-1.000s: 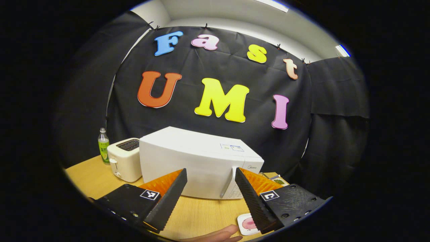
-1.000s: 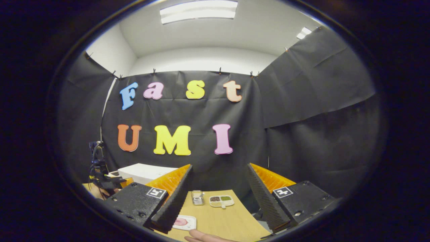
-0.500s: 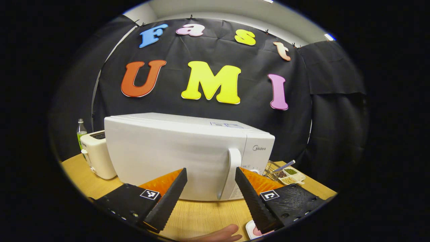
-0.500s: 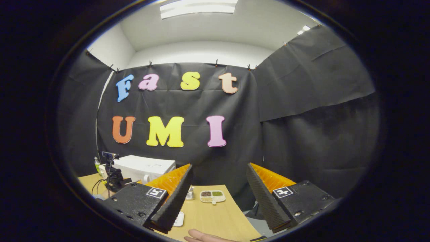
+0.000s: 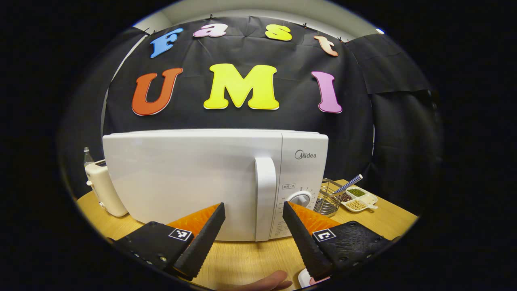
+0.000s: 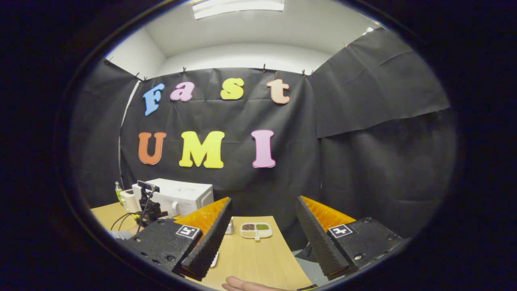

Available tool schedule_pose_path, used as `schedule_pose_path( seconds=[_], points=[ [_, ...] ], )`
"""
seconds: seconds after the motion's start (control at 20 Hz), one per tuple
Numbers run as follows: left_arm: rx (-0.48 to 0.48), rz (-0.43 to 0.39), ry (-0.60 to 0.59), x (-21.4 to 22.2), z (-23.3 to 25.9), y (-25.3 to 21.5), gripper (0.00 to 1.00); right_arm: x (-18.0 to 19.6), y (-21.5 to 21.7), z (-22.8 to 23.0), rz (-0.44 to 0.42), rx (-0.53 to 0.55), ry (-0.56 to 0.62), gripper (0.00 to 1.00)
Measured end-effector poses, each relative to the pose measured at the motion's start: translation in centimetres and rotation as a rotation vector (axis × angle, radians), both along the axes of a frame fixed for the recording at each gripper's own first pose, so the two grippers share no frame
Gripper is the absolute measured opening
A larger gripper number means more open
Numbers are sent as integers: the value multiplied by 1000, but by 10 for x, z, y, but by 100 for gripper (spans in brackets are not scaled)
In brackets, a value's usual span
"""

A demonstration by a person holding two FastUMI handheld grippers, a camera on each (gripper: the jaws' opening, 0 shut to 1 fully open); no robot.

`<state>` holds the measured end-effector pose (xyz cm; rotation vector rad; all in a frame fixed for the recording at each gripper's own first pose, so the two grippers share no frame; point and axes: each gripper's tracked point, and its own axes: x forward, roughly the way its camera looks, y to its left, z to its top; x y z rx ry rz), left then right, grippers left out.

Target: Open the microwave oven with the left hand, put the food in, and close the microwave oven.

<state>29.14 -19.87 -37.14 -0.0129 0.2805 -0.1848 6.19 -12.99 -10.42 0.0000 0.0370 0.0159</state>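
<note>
Left gripper view. Left tongs (image 5: 252,226): spread wide, holding nothing, low at 6 o'clock over the wooden counter (image 5: 242,258). Microwave oven (image 5: 194,178): white, door shut, standing on the counter straight ahead and close, front face toward the camera. Door handle (image 5: 265,198): upright white bar, seen in the gap between the two fingers, nearer the 3 o'clock finger; contact not evident. Control dial (image 5: 301,199): just beside the handle at 3 o'clock. Toaster (image 5: 103,188): pale, at 9 o'clock of the oven, with a bottle (image 5: 86,155) behind it. Wire basket (image 5: 328,198): at 3 o'clock of the oven, a striped stick leaning from it. Divided dish (image 5: 359,199): holds beans or grains, just beyond the basket. Food plate (image 5: 307,278): white with pink contents, at 5 o'clock, partly hidden by a finger. Fingertip of a person's hand (image 5: 268,281): at 6 o'clock.

Right gripper view. Right tongs (image 6: 261,230): spread wide, holding nothing, over the counter's near end (image 6: 258,258). Microwave oven (image 6: 179,196): far off at 9 o'clock. Left tongs' rig with cables (image 6: 147,206): in front of the oven. Divided dish (image 6: 256,230): between the fingers, well ahead. Person's hand (image 6: 242,285): at 6 o'clock.
</note>
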Motion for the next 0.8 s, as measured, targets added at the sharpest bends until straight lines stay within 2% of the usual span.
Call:
schedule_pose_path(
  seconds=[0.05,0.1,0.15,0.2,0.3,0.35,0.4,0.45,0.5,0.55,0.6,0.65,0.75,0.8],
  points=[
    [11,17,5,5,-4,0,93,1,-1,-3,-2,0,4,100],
    [38,31,2,9,-7,0,92,3,-2,-6,-2,1,7,92],
    [69,33,-19,14,-7,-1,88,4,-2,-9,-2,3,12,92],
    [92,20,-30,16,-8,-4,70,6,-3,-12,-1,5,19,92],
    [121,34,-54,17,-7,-5,61,8,-3,-19,0,7,29,92],
    [115,28,-59,18,-9,-6,51,9,-3,-22,-1,6,35,92],
    [85,14,-59,18,-9,-11,50,11,-3,-25,-2,4,41,92],
    [65,22,-50,21,-11,-12,23,11,-3,-28,-2,5,47,92],
    [45,23,-45,15,-10,-12,30,12,-1,-30,-1,8,54,92],
    [46,23,-37,16,-13,-12,22,13,0,-32,-1,10,61,92],
    [59,22,-15,12,-16,-11,22,13,0,-34,-2,11,65,92],
    [69,16,-29,12,-14,-11,19,13,1,-35,-2,11,66,100],
    [50,-1,5,11,-17,-12,19,12,1,-37,-4,8,68,100],
    [12,-16,25,7,-19,-14,19,11,1,-37,-6,7,70,92]
  ],
)
